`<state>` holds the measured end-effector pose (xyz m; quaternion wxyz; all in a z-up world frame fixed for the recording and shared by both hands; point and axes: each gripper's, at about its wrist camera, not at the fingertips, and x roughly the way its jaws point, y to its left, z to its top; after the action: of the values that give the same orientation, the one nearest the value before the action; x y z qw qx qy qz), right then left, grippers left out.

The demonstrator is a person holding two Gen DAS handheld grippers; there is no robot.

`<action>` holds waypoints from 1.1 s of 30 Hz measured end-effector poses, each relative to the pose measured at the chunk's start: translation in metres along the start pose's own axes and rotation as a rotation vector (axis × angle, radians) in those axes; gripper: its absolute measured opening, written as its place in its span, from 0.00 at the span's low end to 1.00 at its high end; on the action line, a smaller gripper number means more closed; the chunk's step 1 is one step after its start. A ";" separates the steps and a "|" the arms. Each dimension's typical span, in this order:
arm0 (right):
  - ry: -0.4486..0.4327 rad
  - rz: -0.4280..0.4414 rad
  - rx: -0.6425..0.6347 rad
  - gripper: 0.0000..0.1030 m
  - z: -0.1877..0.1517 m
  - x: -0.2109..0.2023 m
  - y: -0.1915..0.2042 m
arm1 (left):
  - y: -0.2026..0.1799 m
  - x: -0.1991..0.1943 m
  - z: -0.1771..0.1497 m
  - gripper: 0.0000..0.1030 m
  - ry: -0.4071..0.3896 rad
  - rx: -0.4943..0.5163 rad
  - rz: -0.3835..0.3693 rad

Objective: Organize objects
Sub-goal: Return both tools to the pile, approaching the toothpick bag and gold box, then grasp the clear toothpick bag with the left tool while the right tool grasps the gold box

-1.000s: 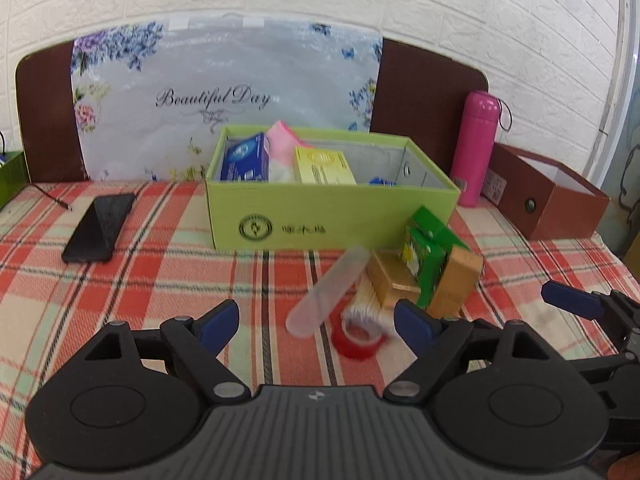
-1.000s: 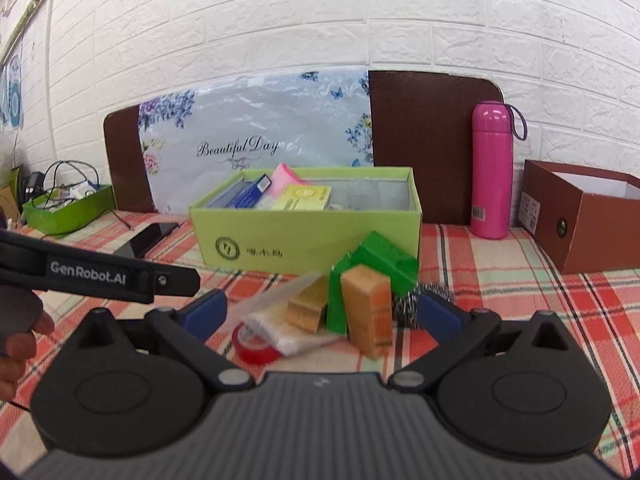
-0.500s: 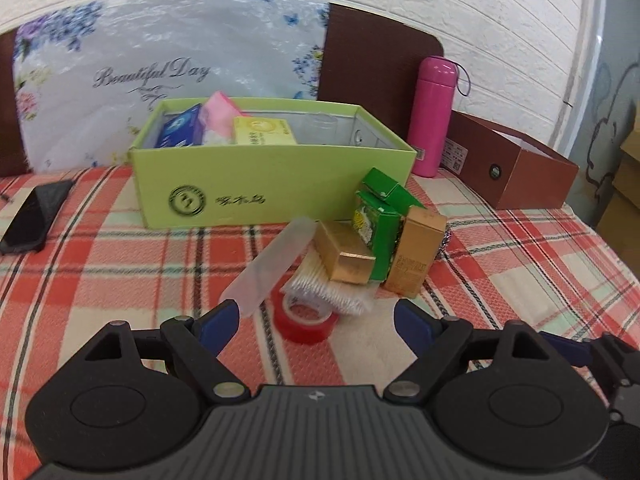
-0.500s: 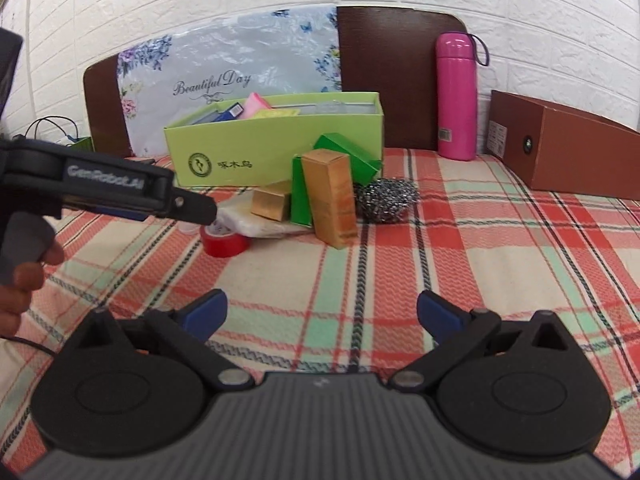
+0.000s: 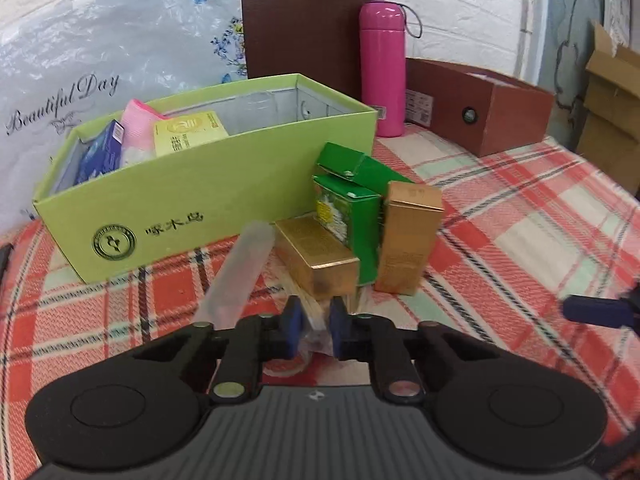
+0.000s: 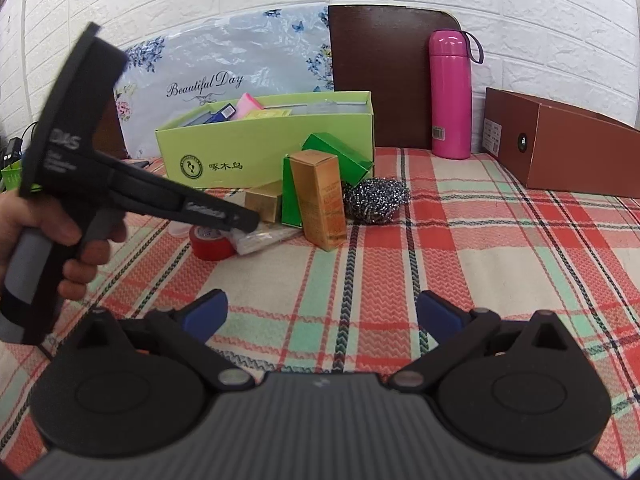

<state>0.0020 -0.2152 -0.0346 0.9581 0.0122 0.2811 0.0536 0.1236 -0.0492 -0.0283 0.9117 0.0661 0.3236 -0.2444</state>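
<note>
Two tools: our left tool [image 5: 314, 322] pinches the cotton-swab pack [image 6: 262, 239], prob. bound for green box [image 5: 192, 204]; right tool [image 6: 322, 314] released, idle.

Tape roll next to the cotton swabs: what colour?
Red tape roll, clearest in the right wrist view.

The left wrist camera is sitting low and close, looking forward past its fingers [image 5: 295, 322] at the green box [image 5: 208, 200] just ahead. The right wrist camera is hanging further back, facing the same way over the checked counter [image 6: 500, 248], its fingers [image 6: 206, 312] well short of the clutter. Both are sharing the green box [image 6: 256, 156], gold cartons and pink flask [image 6: 450, 96] beyond.
</note>
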 end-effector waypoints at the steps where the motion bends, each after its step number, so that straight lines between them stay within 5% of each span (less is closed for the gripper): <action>1: 0.001 0.000 -0.003 0.94 0.002 0.002 -0.001 | 0.002 -0.005 -0.002 0.10 0.005 -0.015 -0.024; 10: -0.079 0.012 -0.097 0.82 0.050 0.026 0.002 | -0.008 -0.055 -0.039 0.06 0.040 0.008 -0.154; 15: -0.094 0.064 -0.129 0.75 0.074 0.057 0.014 | -0.017 -0.067 -0.056 0.06 0.051 -0.006 -0.166; 17: -0.082 0.066 -0.144 0.60 0.076 0.065 0.016 | -0.018 -0.067 -0.059 0.07 0.056 -0.017 -0.163; 18: -0.068 0.042 -0.148 0.39 0.075 0.067 0.016 | -0.017 -0.068 -0.060 0.07 0.057 -0.018 -0.159; 24: -0.062 -0.031 -0.049 0.25 0.058 0.038 -0.009 | -0.017 -0.067 -0.058 0.07 0.041 -0.039 -0.143; 30: 0.018 -0.007 0.065 0.24 0.020 0.015 -0.033 | -0.022 -0.063 -0.057 0.07 0.030 -0.061 -0.118; 33: 0.041 0.006 0.062 0.28 0.010 0.016 -0.034 | -0.028 -0.060 -0.056 0.25 0.032 -0.053 -0.092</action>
<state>0.0238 -0.2471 -0.0364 0.9511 0.0415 0.3023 0.0483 0.0381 -0.0339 -0.0336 0.8955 0.0311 0.3474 -0.2764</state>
